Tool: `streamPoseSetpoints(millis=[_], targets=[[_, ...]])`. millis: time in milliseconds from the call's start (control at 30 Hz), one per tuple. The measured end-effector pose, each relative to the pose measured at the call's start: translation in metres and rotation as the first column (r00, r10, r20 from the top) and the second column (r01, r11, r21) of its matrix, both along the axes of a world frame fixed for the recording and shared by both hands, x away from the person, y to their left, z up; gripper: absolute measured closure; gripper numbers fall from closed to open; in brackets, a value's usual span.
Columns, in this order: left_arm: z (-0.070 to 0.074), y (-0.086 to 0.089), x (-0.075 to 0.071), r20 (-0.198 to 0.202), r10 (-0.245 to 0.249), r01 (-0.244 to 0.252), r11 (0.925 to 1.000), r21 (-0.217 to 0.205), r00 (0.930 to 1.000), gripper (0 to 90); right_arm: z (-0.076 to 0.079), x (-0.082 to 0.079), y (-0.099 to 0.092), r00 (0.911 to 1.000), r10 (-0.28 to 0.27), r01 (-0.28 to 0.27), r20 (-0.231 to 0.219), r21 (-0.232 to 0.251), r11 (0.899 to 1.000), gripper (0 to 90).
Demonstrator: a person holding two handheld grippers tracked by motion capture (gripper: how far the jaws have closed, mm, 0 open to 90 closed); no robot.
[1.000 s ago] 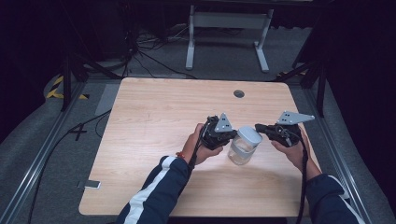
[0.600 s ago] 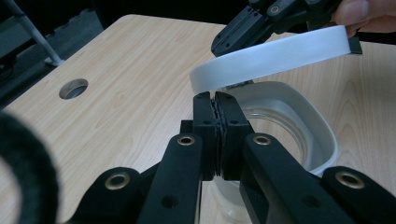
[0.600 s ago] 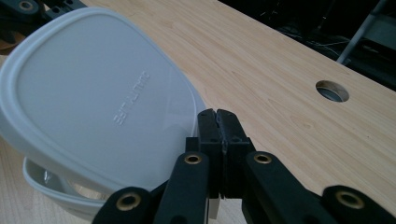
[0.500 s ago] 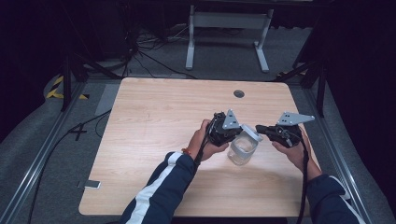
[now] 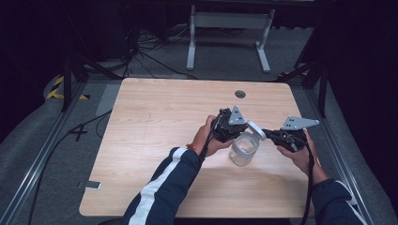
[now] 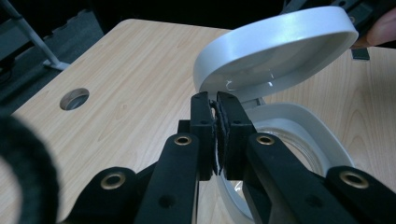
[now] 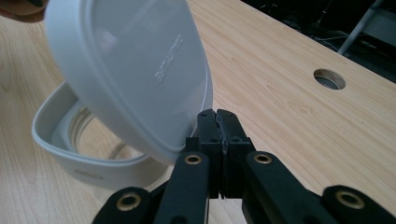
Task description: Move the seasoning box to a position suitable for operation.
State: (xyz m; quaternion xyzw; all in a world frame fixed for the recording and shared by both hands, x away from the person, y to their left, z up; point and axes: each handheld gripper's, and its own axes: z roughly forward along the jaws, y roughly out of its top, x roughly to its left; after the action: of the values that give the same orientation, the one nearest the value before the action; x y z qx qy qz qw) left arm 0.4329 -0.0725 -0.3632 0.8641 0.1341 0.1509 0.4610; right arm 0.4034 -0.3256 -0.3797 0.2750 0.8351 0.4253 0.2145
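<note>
Pale wood grain covers the table (image 5: 155, 140), and on its right half stands a clear jar (image 5: 243, 149) with a white collar, between the person's two hands. At the left, the left gripper (image 5: 228, 125) sits just beside the jar's rim. In the left gripper view its jaws are pressed together with no visible gap, their tips at the hinge side of the white lid (image 6: 275, 51), which stands tilted up and open over the collar (whether they pinch any part of it I cannot tell). Farther right, the right gripper (image 5: 276, 136) points in at the lid's raised edge. In the right gripper view its jaws are likewise closed tight against each other, just beside the lid's lower edge. A round hole (image 5: 240, 93) pierces the tabletop behind the jar.
</note>
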Motion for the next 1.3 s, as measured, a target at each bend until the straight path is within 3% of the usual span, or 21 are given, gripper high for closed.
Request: streamPoseSetpoints(millis=[767,967,1300], targets=[[0.003,-0.01,0.006,0.013,0.008,-0.008,0.9998,0.018,0.9999,83.2,-0.001,-0.005,-0.008,1.0,-0.008,0.008,0.0,-0.022,1.0,89.7],[0.003,-0.003,0.004,0.019,0.004,-0.005,0.9995,0.031,0.9998,82.2,-0.004,-0.007,-0.015,0.9999,-0.014,0.013,-0.008,-0.038,0.999,89.7],[-0.003,0.026,-0.002,0.01,0.019,-0.019,0.9981,0.058,0.9998,79.8,-0.003,-0.013,-0.019,0.9999,-0.012,0.011,-0.012,-0.033,0.999,89.6]])
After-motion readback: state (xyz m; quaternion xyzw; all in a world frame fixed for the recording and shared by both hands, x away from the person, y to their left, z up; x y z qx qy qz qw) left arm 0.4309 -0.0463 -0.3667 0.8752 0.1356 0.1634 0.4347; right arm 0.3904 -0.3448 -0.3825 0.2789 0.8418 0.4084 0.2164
